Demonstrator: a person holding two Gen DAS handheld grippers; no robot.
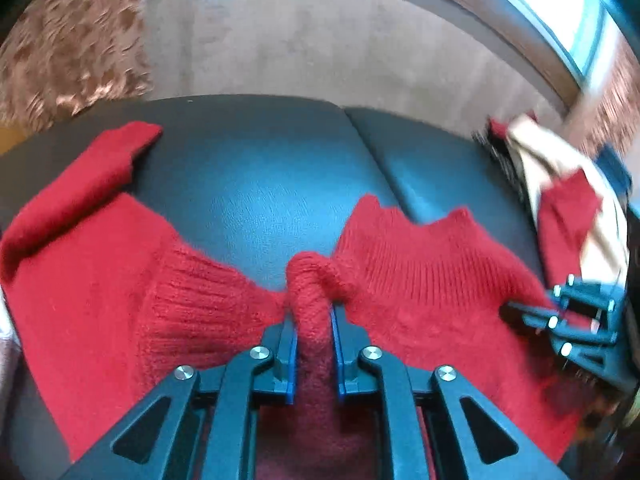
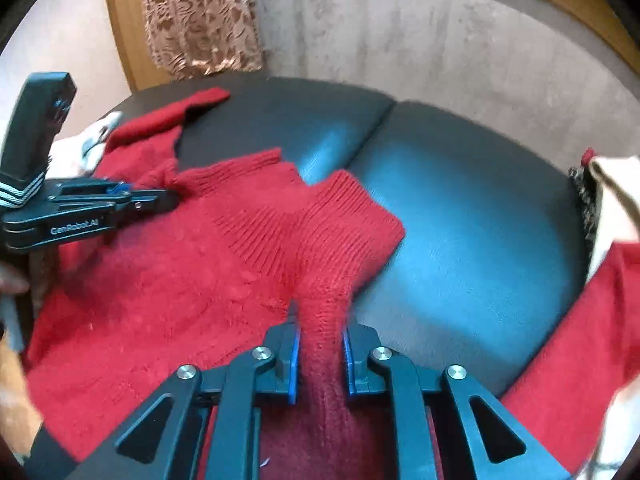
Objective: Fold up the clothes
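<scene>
A red knitted sweater lies spread on a dark leather surface, one sleeve reaching to the far left. My left gripper is shut on a raised fold of its ribbed edge. In the same view my right gripper enters from the right and bites the knit. In the right wrist view, my right gripper is shut on a bunched ridge of the sweater by the ribbed band. There my left gripper pinches the cloth at the left.
A pile of cream and red clothes sits at the right end of the surface, seen also as cream cloth with red cloth below it. A seam splits the padding. A grey wall and lace curtain stand behind.
</scene>
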